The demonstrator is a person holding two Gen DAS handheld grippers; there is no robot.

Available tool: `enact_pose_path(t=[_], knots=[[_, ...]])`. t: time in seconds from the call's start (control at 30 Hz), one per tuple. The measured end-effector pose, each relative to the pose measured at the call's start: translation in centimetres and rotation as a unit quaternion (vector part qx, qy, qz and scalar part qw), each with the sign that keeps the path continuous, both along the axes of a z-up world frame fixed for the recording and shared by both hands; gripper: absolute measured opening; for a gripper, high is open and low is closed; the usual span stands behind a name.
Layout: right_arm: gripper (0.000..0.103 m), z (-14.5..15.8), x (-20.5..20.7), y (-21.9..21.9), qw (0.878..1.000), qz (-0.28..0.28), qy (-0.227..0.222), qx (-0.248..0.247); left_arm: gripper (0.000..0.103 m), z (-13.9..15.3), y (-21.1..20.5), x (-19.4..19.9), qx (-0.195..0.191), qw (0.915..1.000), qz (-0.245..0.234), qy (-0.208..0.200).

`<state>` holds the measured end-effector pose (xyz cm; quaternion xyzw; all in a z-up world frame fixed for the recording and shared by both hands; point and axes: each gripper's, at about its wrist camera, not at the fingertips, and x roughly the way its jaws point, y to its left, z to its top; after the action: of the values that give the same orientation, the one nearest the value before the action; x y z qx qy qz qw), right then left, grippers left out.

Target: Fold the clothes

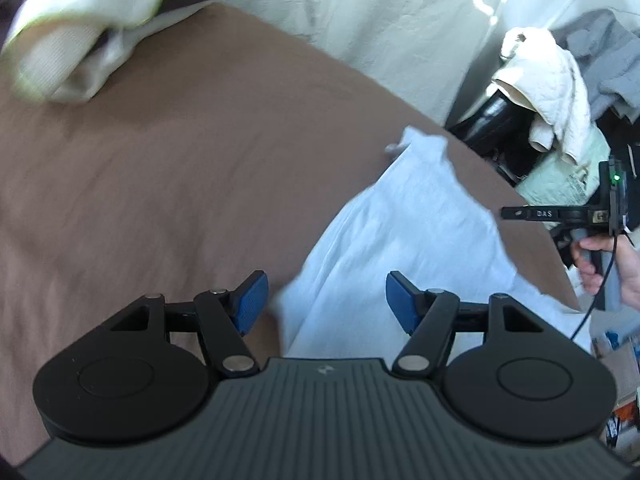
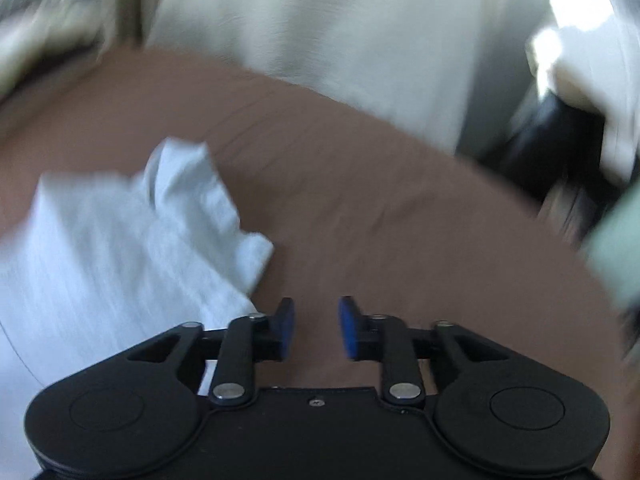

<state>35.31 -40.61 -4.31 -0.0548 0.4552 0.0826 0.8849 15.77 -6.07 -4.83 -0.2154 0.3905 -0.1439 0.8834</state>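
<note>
A pale blue-white garment [image 1: 404, 236] lies crumpled on the brown bed sheet [image 1: 160, 184]. My left gripper [image 1: 327, 304] hovers open over its near end, blue pads wide apart, nothing between them. In the left wrist view the right gripper [image 1: 516, 213] comes in from the right edge, held by a hand [image 1: 608, 264]; its fingers look close together there. In the blurred right wrist view the same garment [image 2: 120, 240] lies to the left. The right gripper [image 2: 316, 328] stands open above bare sheet [image 2: 380, 220], just right of the garment's edge, holding nothing.
A cream and white bundle of cloth [image 1: 72, 28] lies at the sheet's far left. A white curtain or sheet [image 1: 360, 12] hangs behind the bed. To the right stand a black object [image 1: 496, 120] and piled white and grey laundry [image 1: 552, 92].
</note>
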Motion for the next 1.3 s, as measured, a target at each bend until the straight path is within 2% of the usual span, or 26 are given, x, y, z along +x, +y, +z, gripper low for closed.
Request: enact_pose_path(t=[0.07,0.1,0.13,0.2,0.27,0.3,0.33,0.37,0.43,0.47,0.53,0.63,0.7,0.8,0.9,0.97,1.0,1.03,1.1,1.17,1.3], knots=[[0.051,-1.1,1.5,-2.1,0.990,-0.031,0.062,0.119,0.066,0.6,-0.9,4.1,0.019,0.9994,-0.024,0.019],[0.052,-1.6,2.2,-2.9,0.981,-0.049,0.084,0.168,0.066,0.7,-1.4,6.5,0.026,0.9985,-0.034,0.033],[0.052,-2.2,2.6,-3.6,0.973,-0.075,0.088,0.198,0.066,0.7,-1.8,8.6,0.022,0.9980,-0.046,0.038],[0.055,-3.3,3.2,-4.4,0.958,-0.115,0.087,0.250,0.066,-0.3,-2.5,12.0,-0.017,0.9973,-0.043,0.057],[0.055,-4.7,3.8,-4.4,0.944,-0.122,0.094,0.290,0.067,-1.5,-3.3,15.4,-0.058,0.9946,-0.036,0.078],[0.050,-5.4,4.1,-4.4,0.937,-0.126,0.098,0.311,0.068,-2.1,-3.7,17.0,-0.079,0.9924,-0.033,0.088],[0.035,-6.0,4.4,-4.5,0.929,-0.129,0.101,0.331,0.069,-2.6,-4.0,18.7,-0.100,0.9897,-0.030,0.098],[0.007,-6.2,4.4,-4.1,0.929,-0.123,0.096,0.336,0.069,-3.0,-4.4,19.5,-0.116,0.9874,-0.029,0.104],[0.006,-4.6,3.4,-2.3,0.950,-0.073,0.049,0.299,0.066,-2.9,-5.0,20.1,-0.137,0.9847,-0.036,0.101],[0.005,-3.3,2.1,-1.7,0.956,-0.044,0.012,0.291,0.066,-2.4,-5.3,20.1,-0.142,0.9846,-0.048,0.091],[0.005,-1.1,-0.9,-1.4,0.952,0.010,-0.045,0.301,0.066,-1.6,-5.8,19.7,-0.145,0.9848,-0.065,0.071],[0.005,0.6,-4.8,-2.3,0.948,0.062,-0.084,0.300,0.068,-0.9,-6.6,18.9,-0.134,0.9866,-0.074,0.055],[0.005,0.3,-5.8,-3.3,0.953,0.060,-0.083,0.285,0.069,-1.1,-7.4,19.0,-0.126,0.9873,-0.076,0.061],[0.005,-0.5,-6.5,-5.0,0.961,0.026,-0.075,0.267,0.069,-2.4,-8.9,19.6,-0.111,0.9858,-0.081,0.096],[0.005,-1.8,-6.3,-5.8,0.968,0.006,-0.060,0.245,0.068,-2.2,-10.0,19.2,-0.096,0.9860,-0.096,0.097],[0.005,-2.4,-5.6,-5.5,0.972,0.012,-0.053,0.229,0.058,-1.4,-10.0,18.3,-0.105,0.9864,-0.103,0.074],[0.005,-2.5,-5.7,-5.4,0.973,0.017,-0.053,0.224,0.037,-0.8,-10.2,17.8,-0.108,0.9855,-0.116,0.061],[0.005,-2.6,-5.8,-5.3,0.973,0.022,-0.052,0.222,0.021,-0.2,-10.5,17.1,-0.107,0.9844,-0.133,0.045],[0.005,-2.8,-5.9,-5.3,0.974,0.025,-0.045,0.222,0.019,1.0,-11.3,15.5,-0.101,0.9807,-0.167,0.014],[0.005,-2.9,-5.9,-5.8,0.975,0.029,-0.031,0.216,0.020,1.5,-12.1,13.5,-0.100,0.9739,-0.204,-0.001],[0.005,-3.8,-6.8,-6.1,0.983,0.047,0.009,0.180,0.019,1.4,-13.8,9.5,-0.067,0.9666,-0.247,-0.002]])
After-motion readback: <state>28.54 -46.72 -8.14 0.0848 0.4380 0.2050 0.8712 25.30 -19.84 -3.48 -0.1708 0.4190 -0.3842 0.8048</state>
